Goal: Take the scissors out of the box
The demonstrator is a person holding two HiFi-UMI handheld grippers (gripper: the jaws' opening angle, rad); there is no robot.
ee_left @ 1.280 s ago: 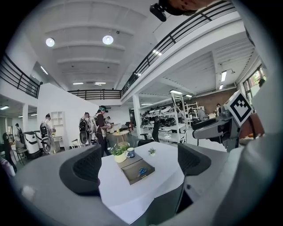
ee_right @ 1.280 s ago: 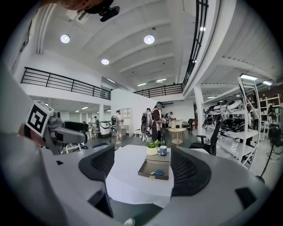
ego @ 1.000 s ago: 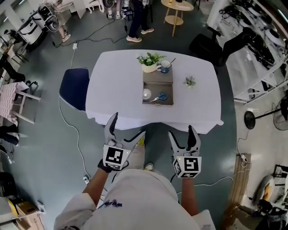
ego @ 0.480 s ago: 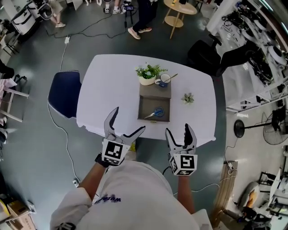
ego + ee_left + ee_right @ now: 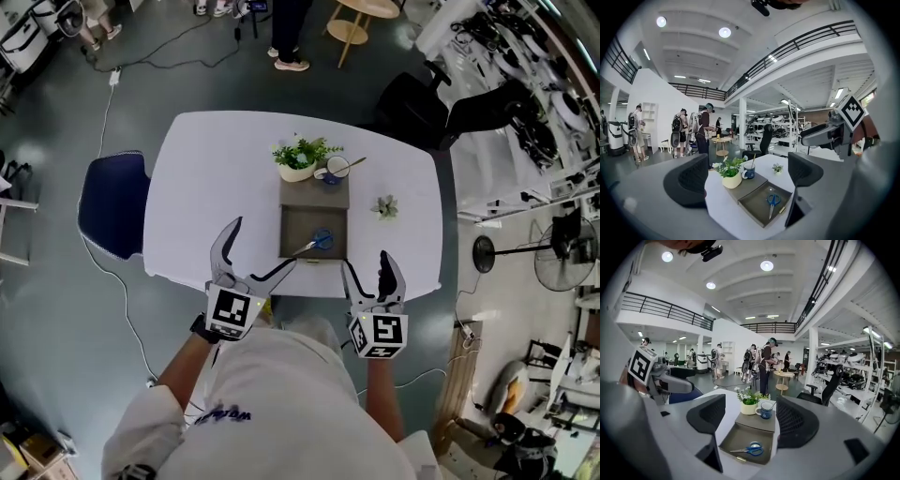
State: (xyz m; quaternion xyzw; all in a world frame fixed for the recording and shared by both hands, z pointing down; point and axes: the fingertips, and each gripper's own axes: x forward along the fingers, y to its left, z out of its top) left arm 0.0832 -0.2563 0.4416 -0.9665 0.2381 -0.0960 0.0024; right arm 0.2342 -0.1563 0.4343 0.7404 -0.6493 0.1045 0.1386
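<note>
Both spread, empty: left gripper (image 5: 263, 244), right gripper (image 5: 366, 262) just narrowing. Disc (image 5: 754, 444), maybe tape, beside scissors (image 5: 749, 450) unseen overhead.

The box (image 5: 302, 225) is sitting on the table (image 5: 206, 206), close to the middle of the near edge. The scissors (image 5: 320, 241) are lying inside it, in its near half. A flat lid (image 5: 314, 194) is lying just behind the box. A potted plant (image 5: 298, 161) and a mug (image 5: 336, 170) are standing side by side at the lid's far edge, the plant on the left. A small plant (image 5: 383, 206) is standing to the right of the box, toward the right edge. A chair (image 5: 108, 202) is standing beside the left edge.
</note>
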